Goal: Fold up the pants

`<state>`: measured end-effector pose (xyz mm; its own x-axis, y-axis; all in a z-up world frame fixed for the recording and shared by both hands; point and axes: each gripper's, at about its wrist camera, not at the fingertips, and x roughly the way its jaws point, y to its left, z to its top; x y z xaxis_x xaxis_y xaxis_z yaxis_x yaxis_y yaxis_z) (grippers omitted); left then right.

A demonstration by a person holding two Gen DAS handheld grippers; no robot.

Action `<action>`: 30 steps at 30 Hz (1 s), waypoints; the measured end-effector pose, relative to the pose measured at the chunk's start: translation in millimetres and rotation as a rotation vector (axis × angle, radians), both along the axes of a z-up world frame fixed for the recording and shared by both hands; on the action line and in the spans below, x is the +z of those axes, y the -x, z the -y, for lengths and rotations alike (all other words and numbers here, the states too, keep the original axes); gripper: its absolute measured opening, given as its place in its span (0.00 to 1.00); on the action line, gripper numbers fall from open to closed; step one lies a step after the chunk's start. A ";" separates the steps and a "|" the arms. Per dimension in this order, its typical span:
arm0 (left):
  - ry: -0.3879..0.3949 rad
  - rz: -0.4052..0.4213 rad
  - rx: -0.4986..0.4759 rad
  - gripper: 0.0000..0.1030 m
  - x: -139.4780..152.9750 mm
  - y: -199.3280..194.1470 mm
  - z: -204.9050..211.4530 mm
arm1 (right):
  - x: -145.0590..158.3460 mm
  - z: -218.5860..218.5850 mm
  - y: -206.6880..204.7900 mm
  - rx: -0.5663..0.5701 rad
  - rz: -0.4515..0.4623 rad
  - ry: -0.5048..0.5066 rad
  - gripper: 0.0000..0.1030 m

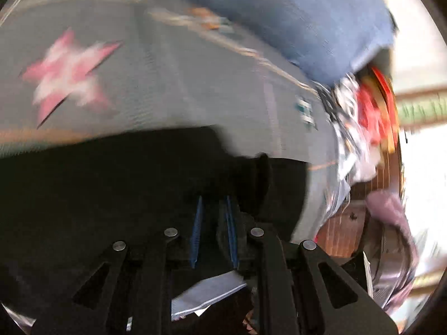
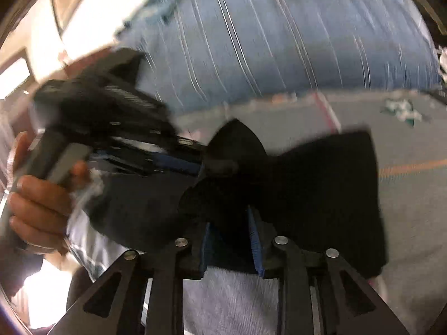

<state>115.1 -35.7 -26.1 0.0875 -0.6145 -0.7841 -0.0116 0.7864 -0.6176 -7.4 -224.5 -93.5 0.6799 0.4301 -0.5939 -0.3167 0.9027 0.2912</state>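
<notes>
The black pants [image 1: 117,184] hang lifted above a grey bedspread [image 1: 167,83]. My left gripper [image 1: 214,212] is shut on an edge of the black cloth between its blue pads. In the right wrist view the pants [image 2: 321,189] spread across the middle. My right gripper [image 2: 230,223] is shut on a fold of them. The left gripper [image 2: 201,164], held in a hand, shows at the left of that view, clamped on another part of the pants. Both views are blurred.
The bedspread has a pink and white star [image 1: 67,75]. A blue striped pillow [image 2: 279,36] lies at the far side. A pile of red and white items [image 1: 368,111] sits at the right. A light towel-like cloth [image 2: 229,301] lies below my right gripper.
</notes>
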 end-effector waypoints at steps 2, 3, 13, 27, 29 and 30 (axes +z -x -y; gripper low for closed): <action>0.054 -0.016 0.043 0.13 -5.4 3.3 -17.7 | 4.3 0.6 6.6 0.007 0.006 0.009 0.30; 0.070 -0.009 0.059 0.13 -3.8 4.8 -24.4 | 9.6 2.6 12.5 0.016 0.023 0.014 0.39; 0.188 0.060 0.020 0.59 15.4 15.9 -0.4 | 15.2 80.9 41.2 -0.097 -0.060 -0.341 0.61; 0.087 0.033 -0.012 0.41 -1.3 15.6 33.9 | -38.9 84.5 -9.9 -0.129 -0.284 -0.719 0.10; 0.063 0.047 -0.018 0.11 1.7 17.2 33.6 | -39.2 80.1 -15.9 -0.107 -0.301 -0.729 0.04; 0.065 0.053 -0.011 0.11 5.3 18.4 30.1 | -36.3 78.8 -15.9 -0.097 -0.294 -0.735 0.04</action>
